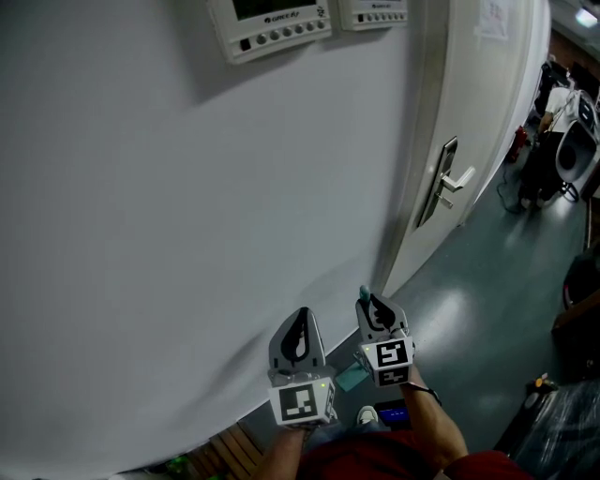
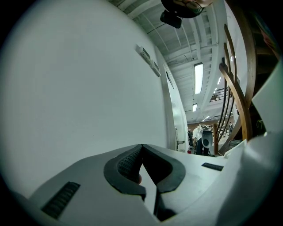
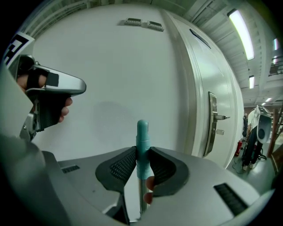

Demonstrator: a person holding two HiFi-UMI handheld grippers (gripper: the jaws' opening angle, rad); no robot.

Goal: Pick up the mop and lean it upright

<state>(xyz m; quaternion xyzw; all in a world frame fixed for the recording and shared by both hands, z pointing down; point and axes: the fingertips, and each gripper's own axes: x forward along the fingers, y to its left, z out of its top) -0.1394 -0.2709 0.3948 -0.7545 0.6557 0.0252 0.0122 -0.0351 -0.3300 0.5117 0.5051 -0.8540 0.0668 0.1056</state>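
The mop shows only as its handle (image 3: 142, 145): a metal pole with a teal end cap, standing upright close to the white wall (image 1: 187, 234). My right gripper (image 3: 141, 153) is shut on the teal cap, whose tip pokes out above the pads. From the head view the same gripper (image 1: 374, 307) sits low at centre with the teal tip (image 1: 364, 293) just past it. To its left, my left gripper (image 1: 299, 328) points at the wall; its jaws (image 2: 142, 148) meet at the tips with nothing between them. The mop's head is hidden.
A white door (image 1: 478, 122) with a metal lever handle (image 1: 452, 181) stands right of the wall. Two control panels (image 1: 272, 23) hang high on the wall. Dark equipment (image 1: 562, 150) stands far right on the grey floor (image 1: 487, 328). A wooden stair rail (image 2: 239, 101) rises at my right.
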